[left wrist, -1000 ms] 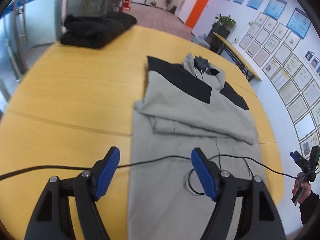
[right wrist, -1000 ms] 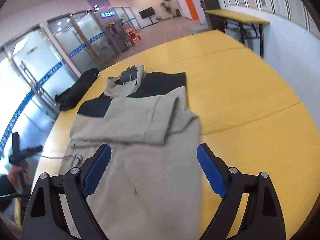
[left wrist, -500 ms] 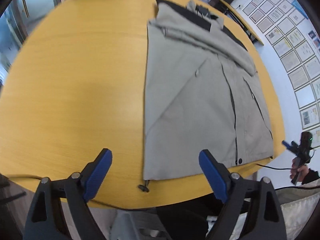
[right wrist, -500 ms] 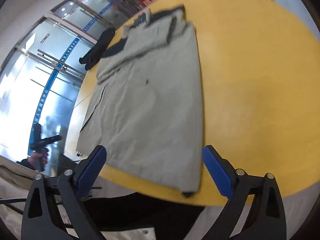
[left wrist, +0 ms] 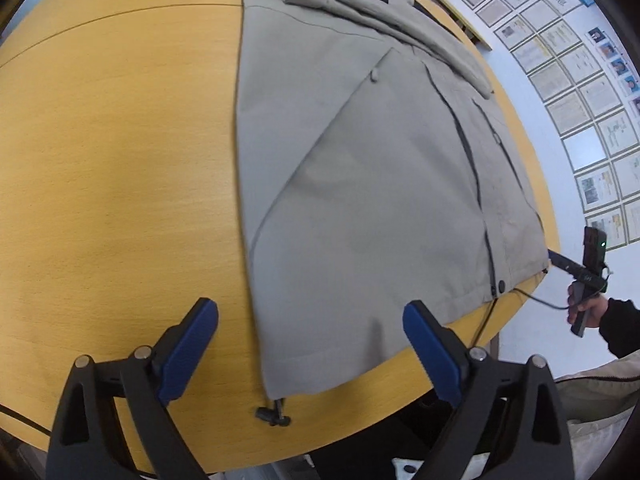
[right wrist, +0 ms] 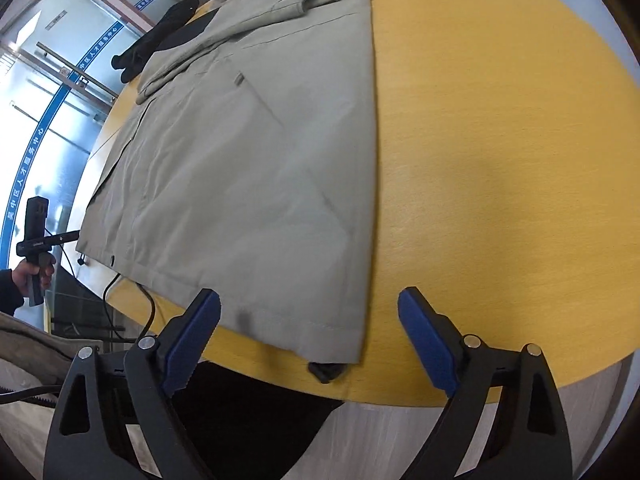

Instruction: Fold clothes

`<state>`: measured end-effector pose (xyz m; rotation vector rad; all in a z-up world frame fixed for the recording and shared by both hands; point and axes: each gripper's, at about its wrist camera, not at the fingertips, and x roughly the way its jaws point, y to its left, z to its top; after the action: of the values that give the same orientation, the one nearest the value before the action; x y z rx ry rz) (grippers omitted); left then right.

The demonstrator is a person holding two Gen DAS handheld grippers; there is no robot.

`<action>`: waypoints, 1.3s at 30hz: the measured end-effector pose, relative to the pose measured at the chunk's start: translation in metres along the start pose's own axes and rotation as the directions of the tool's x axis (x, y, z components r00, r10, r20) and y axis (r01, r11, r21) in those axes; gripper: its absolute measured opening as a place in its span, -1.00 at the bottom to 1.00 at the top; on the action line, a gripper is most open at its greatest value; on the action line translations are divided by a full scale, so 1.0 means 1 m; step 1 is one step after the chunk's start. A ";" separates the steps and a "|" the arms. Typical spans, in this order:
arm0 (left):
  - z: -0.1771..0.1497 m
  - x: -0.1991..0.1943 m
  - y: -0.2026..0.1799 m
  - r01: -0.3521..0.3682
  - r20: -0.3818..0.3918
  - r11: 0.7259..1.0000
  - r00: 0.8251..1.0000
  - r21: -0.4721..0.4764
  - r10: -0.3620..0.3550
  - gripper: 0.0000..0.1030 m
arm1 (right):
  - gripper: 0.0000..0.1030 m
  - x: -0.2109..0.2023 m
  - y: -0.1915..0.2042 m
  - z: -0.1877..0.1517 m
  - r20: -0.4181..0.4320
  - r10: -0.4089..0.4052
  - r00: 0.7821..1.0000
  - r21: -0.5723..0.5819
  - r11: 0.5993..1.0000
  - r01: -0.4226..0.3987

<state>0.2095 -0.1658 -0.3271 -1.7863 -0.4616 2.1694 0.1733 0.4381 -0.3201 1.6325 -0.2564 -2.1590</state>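
Left gripper [left wrist: 310, 344] jaws opening, right gripper [right wrist: 308, 334] closing, both empty above smooth grey jacket [left wrist: 360, 184]; its collar is cut off at top.

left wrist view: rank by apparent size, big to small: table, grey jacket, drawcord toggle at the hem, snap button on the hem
1. table
2. grey jacket, slightly less area than the visible tabletop
3. drawcord toggle
4. snap button

The toggle sits nearer the camera than the snap, so their true order is unsure.
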 end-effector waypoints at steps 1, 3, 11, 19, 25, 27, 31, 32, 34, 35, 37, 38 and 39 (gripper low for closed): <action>-0.002 0.001 -0.001 0.019 0.002 1.000 1.000 -0.009 -0.019 0.86 | 0.73 0.002 0.007 -0.003 -0.003 -0.003 1.000 -0.024 1.000 0.003; -0.006 0.000 -0.004 0.031 0.003 0.999 1.000 -0.018 -0.031 0.84 | 0.59 0.006 0.015 -0.002 -0.005 -0.013 1.000 -0.043 0.999 0.013; -0.011 -0.004 0.025 0.005 -0.024 0.978 1.000 -0.210 -0.010 -0.70 | -0.62 0.003 -0.002 0.007 -0.053 -0.006 0.999 0.042 0.999 0.009; -0.059 -0.035 0.028 -0.041 -0.105 0.958 0.994 -0.283 0.011 -0.92 | -0.88 -0.020 0.001 -0.009 -0.084 0.093 0.992 0.038 0.995 -0.090; -0.113 -0.097 0.009 0.057 -0.044 0.895 0.995 -0.442 -0.086 -0.95 | -0.92 -0.081 0.037 -0.014 -0.051 0.223 0.973 -0.069 0.972 -0.227; -0.110 -0.114 -0.004 0.111 0.009 0.873 0.993 -0.475 -0.122 -0.95 | -0.92 -0.098 0.044 0.004 0.006 0.255 0.967 -0.093 0.963 -0.254; -0.076 -0.142 -0.022 0.248 0.160 0.832 0.968 -0.496 -0.194 -0.96 | -0.93 -0.125 0.065 0.053 0.099 0.320 0.942 -0.187 0.936 -0.298; -0.062 -0.149 -0.026 0.293 0.207 0.817 0.954 -0.496 -0.216 -0.96 | -0.93 -0.130 0.073 0.066 0.118 0.334 0.935 -0.216 0.928 -0.304; -0.034 -0.161 -0.034 0.380 0.300 0.787 0.918 -0.486 -0.258 -0.96 | -0.93 -0.141 0.086 0.093 0.167 0.370 0.914 -0.255 0.911 -0.323; -0.019 -0.165 -0.036 0.422 0.343 0.771 0.897 -0.477 -0.279 -0.96 | -0.93 -0.146 0.093 0.106 0.187 0.386 0.903 -0.272 0.904 -0.329; 0.015 -0.173 -0.040 0.496 0.418 0.743 0.852 -0.450 -0.316 -0.96 | -0.93 -0.155 0.107 0.133 0.227 0.416 0.881 -0.308 0.888 -0.341; 0.034 -0.176 -0.043 0.520 0.444 0.739 0.833 -0.428 -0.329 -0.96 | -0.93 -0.158 0.110 0.148 0.241 0.422 0.874 -0.321 0.885 -0.338; 0.055 -0.179 -0.043 0.542 0.469 0.734 0.815 -0.409 -0.340 -0.96 | -0.93 -0.161 0.113 0.163 0.254 0.426 0.868 -0.334 0.881 -0.335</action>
<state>0.1903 -0.2052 -0.1397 -1.2539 -1.5490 2.1176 0.0790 0.3903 -0.0874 0.9694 -0.3246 -2.0248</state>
